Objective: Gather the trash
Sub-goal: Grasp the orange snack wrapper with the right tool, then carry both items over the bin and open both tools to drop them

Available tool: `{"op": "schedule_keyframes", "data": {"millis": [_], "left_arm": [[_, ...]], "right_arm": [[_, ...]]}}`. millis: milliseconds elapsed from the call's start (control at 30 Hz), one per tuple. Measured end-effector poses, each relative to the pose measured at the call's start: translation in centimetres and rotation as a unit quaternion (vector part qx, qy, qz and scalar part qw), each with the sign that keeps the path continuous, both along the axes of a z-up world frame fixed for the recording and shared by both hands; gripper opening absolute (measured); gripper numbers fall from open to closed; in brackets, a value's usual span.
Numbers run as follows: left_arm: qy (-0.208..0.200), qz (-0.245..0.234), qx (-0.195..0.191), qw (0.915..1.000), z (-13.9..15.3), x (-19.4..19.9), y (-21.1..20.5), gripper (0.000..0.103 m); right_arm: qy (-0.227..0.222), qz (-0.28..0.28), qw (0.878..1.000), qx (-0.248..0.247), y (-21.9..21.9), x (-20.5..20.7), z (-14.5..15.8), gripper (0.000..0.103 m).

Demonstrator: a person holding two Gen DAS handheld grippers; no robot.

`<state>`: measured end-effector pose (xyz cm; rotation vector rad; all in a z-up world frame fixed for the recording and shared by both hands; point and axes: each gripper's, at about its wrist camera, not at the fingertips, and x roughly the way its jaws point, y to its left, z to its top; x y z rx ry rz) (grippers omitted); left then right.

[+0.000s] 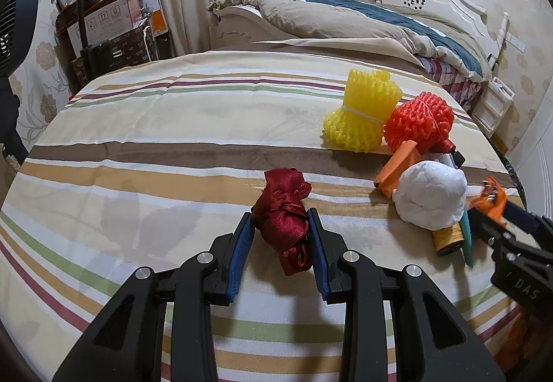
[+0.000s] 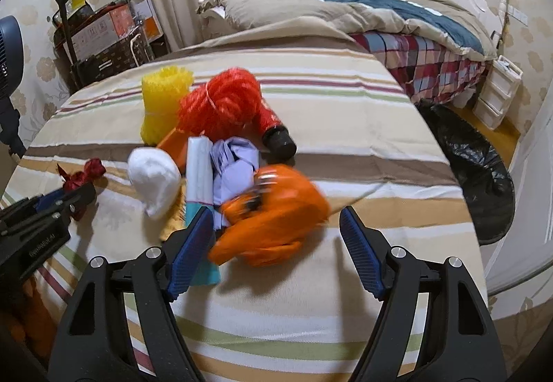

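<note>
My left gripper (image 1: 280,212) is shut on a dark red crumpled cloth bundle (image 1: 281,195) on the striped tablecloth (image 1: 138,157). In the right wrist view that bundle (image 2: 83,173) shows at the left, with the left gripper (image 2: 79,195) on it. My right gripper (image 2: 276,209) stands open around a blurred orange plastic bag (image 2: 276,209). Its right pad is clear of the bag. Behind lies a heap: a white wad (image 2: 155,178), lavender paper (image 2: 235,168), a white roll (image 2: 199,171), a yellow foam net (image 2: 162,98) and a red foam net (image 2: 221,105).
A black trash bag (image 2: 477,171) sits on the floor off the table's right edge. A bed (image 1: 363,22) stands behind the table. A fan (image 1: 10,36) and a cart with boxes (image 1: 103,26) are at the left. White drawers (image 2: 497,92) stand by the bed.
</note>
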<state>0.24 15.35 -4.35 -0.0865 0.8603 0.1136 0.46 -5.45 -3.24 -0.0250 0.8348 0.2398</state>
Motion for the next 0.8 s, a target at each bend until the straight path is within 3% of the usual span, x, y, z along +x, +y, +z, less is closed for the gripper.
{"op": "schedule_keyframes", "data": {"millis": [100,467,800], "left_arm": [[0.0,0.002,-0.003,1.0,-0.1,0.0,0.1,0.034],[-0.01,-0.006,-0.004,0.9999,0.5,-0.4,-0.4,0.034],[-0.037,-0.05,-0.014,0.998,2.9,-0.4,-3.9,0.034]], "right_arm": [[0.003,-0.002,1.0,0.007,-0.3,0.0,-0.1,0.057],[-0.008,-0.005,1.0,0.008,-1.1,-0.8,0.4,0.055],[-0.04,-0.028,0.999,0.007,-3.8,-1.2,2.3,0.055]]}}
